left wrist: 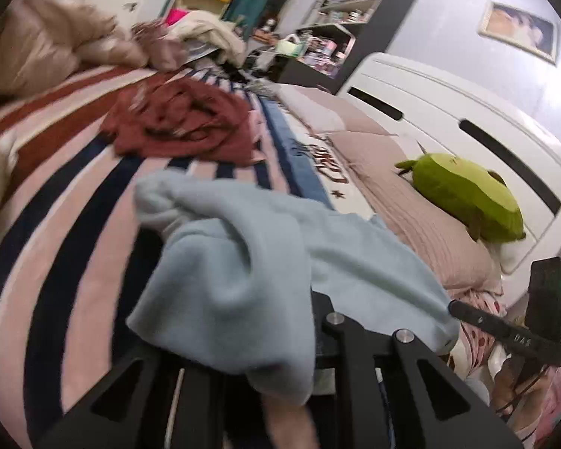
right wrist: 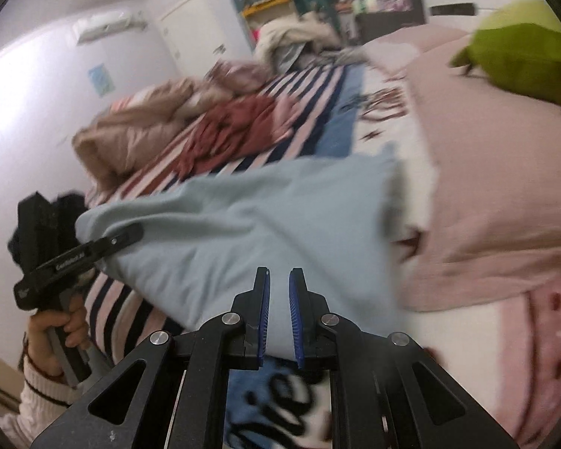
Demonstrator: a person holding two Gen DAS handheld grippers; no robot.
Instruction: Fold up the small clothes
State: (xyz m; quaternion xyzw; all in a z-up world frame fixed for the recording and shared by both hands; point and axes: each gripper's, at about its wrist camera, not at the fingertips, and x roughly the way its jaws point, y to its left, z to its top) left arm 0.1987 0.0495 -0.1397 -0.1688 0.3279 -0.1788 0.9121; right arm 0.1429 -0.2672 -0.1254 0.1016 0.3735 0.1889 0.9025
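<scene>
A light blue garment [left wrist: 243, 262] hangs bunched over my left gripper, covering its fingertips. In the right wrist view the same light blue garment [right wrist: 250, 224] is stretched above the striped bed, with the left gripper [right wrist: 125, 235] shut on its left corner. My right gripper [right wrist: 279, 314] has its blue pads a narrow gap apart around the garment's near edge, and the cloth sits between them. The right gripper also shows at the lower right of the left wrist view [left wrist: 505, 329].
A crumpled dark red garment [left wrist: 183, 119] lies further up the striped blanket [left wrist: 56, 224]. A green plush toy [left wrist: 467, 194] rests on pink pillows [left wrist: 430, 224] by the white headboard. Beige bedding [left wrist: 48, 48] and a pile of clothes sit at the far end.
</scene>
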